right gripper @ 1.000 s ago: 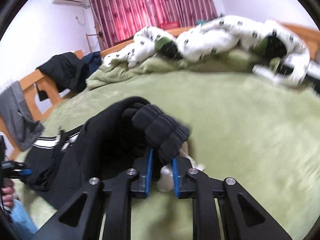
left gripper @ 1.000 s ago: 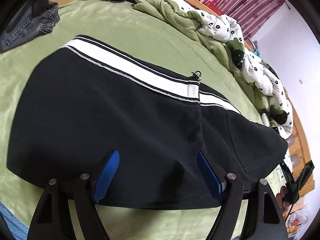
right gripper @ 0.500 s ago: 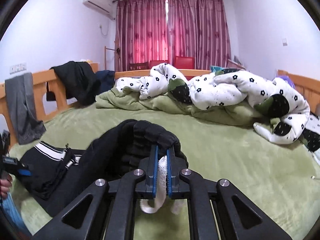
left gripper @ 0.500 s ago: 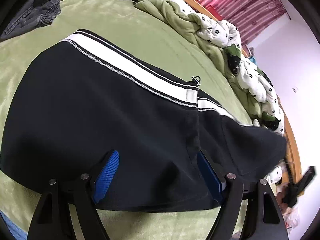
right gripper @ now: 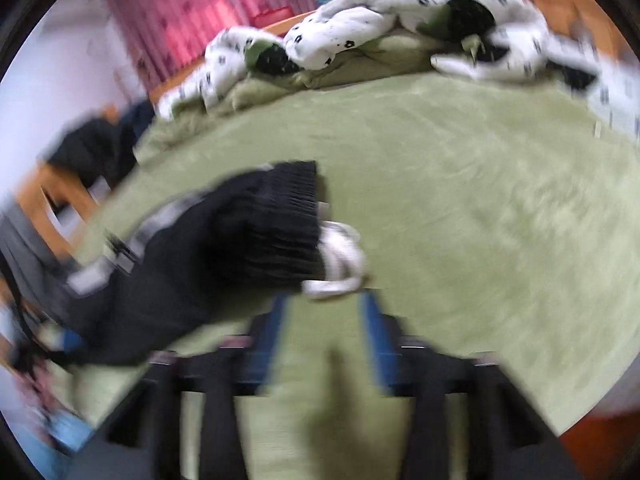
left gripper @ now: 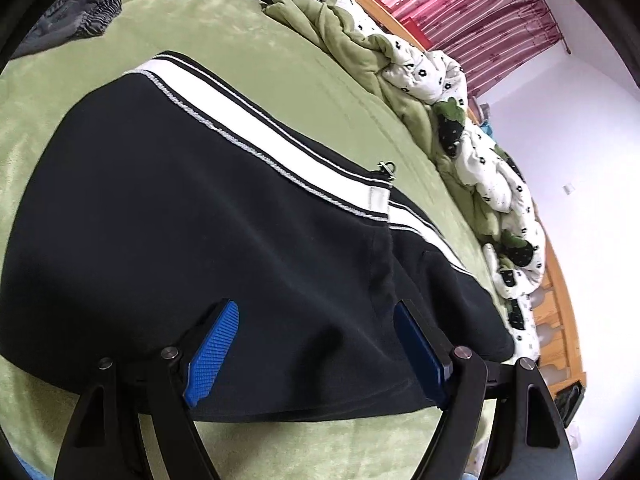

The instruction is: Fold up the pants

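Note:
Black pants (left gripper: 180,232) with a white side stripe (left gripper: 280,148) lie flat on the green bed cover (left gripper: 260,60). My left gripper (left gripper: 316,344) is open, its blue pads resting over the near edge of the cloth. In the blurred right wrist view the black ribbed waistband (right gripper: 276,224) with its white drawstring (right gripper: 340,260) lies on the cover just ahead of my right gripper (right gripper: 324,320), which is open and holds nothing.
A white flower-print duvet (left gripper: 480,160) and a green blanket (left gripper: 340,28) are bunched along the far side of the bed; the duvet also shows in the right wrist view (right gripper: 360,28). Grey clothing (left gripper: 76,12) lies at the far left. A wooden bed frame (left gripper: 560,312) runs at the right.
My right gripper has opened and let go of the waistband and drawstring, which have dropped onto the cover. The right view swings fast and blurs. My left gripper stays open over the pants.

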`<state>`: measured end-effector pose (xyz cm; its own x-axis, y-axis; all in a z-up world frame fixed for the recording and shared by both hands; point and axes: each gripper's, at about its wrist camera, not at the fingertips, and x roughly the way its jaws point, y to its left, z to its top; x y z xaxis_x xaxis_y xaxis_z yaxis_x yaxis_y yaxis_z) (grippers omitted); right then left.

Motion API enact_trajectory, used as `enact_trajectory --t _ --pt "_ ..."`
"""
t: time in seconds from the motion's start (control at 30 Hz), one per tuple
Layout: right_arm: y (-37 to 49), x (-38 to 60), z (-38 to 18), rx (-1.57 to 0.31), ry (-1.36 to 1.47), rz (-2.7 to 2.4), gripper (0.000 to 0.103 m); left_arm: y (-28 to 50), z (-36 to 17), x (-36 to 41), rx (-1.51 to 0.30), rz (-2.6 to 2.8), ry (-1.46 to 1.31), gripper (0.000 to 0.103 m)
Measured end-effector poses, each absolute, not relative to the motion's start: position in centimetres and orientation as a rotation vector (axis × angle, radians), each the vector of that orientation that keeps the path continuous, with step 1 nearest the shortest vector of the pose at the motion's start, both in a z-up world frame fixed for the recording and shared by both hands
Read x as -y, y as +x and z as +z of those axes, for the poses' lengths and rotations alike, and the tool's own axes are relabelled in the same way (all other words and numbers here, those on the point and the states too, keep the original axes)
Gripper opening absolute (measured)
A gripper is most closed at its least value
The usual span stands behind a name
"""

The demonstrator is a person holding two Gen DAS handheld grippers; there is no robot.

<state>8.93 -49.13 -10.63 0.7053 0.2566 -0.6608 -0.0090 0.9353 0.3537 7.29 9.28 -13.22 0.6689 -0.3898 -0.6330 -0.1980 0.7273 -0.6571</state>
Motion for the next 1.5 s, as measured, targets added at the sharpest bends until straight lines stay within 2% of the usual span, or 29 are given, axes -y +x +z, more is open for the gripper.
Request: enact_trajectory --t 0.17,0.4,0.47,0.53,0.63,0.7,0.77,0.8,0.83,0.87,1.0,1.07,1.13,1.2,1.27,1.37,1.4,1.43,1.5 --pt "10.4 46.7 -10.4 -0.782 0.542 0.225 0.063 6.6 -12.8 -10.0 -0.842 -0.166 -0.793 0.079" --pt "14.9 43.3 -13.2 -0.893 0.752 0.176 0.063 5.8 -13.6 -11.0 -0.843 -0.183 -0.799 0.079" --pt "16.1 43.3 -14.1 -0.876 0.834 0.148 0.067 5.8 -13.5 -10.9 -0.844 -0.188 -0.774 0.079" --pt "17.5 43.4 -14.8 -0.871 0.907 0.135 0.077 5.7 -13.4 -10.7 -0.841 -0.192 -0.747 0.079" --pt "19.5 42.7 -15.3 -0.881 0.932 0.113 0.085 5.8 -13.2 -10.4 -0.838 -0.193 -0.711 0.079" --pt "20.4 42.5 -14.8 -0.849 0.92 0.1 0.084 5.9 -13.3 -10.3 -0.844 -0.189 -0.701 0.079" --pt "21.0 42.6 -14.4 -0.811 0.906 0.07 0.06 6.0 -13.5 -10.4 -0.845 -0.185 -0.706 0.079" --pt "21.4 42.6 -14.0 -0.804 0.863 0.027 0.032 6.0 -13.5 -10.4 -0.846 -0.183 -0.707 0.079" --pt "21.7 42.6 -13.5 -0.787 0.822 0.039 0.02 6.1 -13.5 -10.4 -0.847 -0.184 -0.705 0.079" --pt "22.0 42.5 -12.3 -0.759 0.754 0.087 0.016 6.1 -13.5 -10.5 -0.85 -0.189 -0.702 0.079" --pt "20.4 40.2 -6.8 -0.541 0.377 0.176 0.014 6.0 -13.3 -10.3 -0.855 -0.194 -0.668 0.079" --pt "19.9 38.7 -7.1 -0.529 0.184 0.174 0.018 6.1 -13.2 -10.2 -0.853 -0.195 -0.661 0.079" --pt "20.9 39.2 -9.3 -0.651 0.123 0.15 0.023 6.1 -13.1 -10.2 -0.852 -0.195 -0.656 0.079" --pt "21.5 41.6 -12.6 -0.831 0.209 0.145 0.027 6.2 -13.0 -10.1 -0.854 -0.191 -0.65 0.079" --pt "20.7 43.7 -14.1 -0.891 0.351 0.195 0.031 6.3 -12.8 -9.9 -0.852 -0.188 -0.638 0.079" --pt "18.3 45.4 -13.5 -0.874 0.429 0.222 0.046 6.6 -12.6 -9.8 -0.851 -0.185 -0.629 0.079" --pt "17.7 45.8 -13.1 -0.869 0.424 0.186 0.065 6.7 -12.6 -9.7 -0.852 -0.185 -0.631 0.079" --pt "17.1 46.1 -12.7 -0.853 0.418 0.146 0.073 6.7 -12.5 -9.7 -0.853 -0.189 -0.632 0.079" --pt "16.1 46.7 -12.3 -0.819 0.437 0.143 0.073 6.8 -12.6 -9.5 -0.855 -0.194 -0.63 0.079"
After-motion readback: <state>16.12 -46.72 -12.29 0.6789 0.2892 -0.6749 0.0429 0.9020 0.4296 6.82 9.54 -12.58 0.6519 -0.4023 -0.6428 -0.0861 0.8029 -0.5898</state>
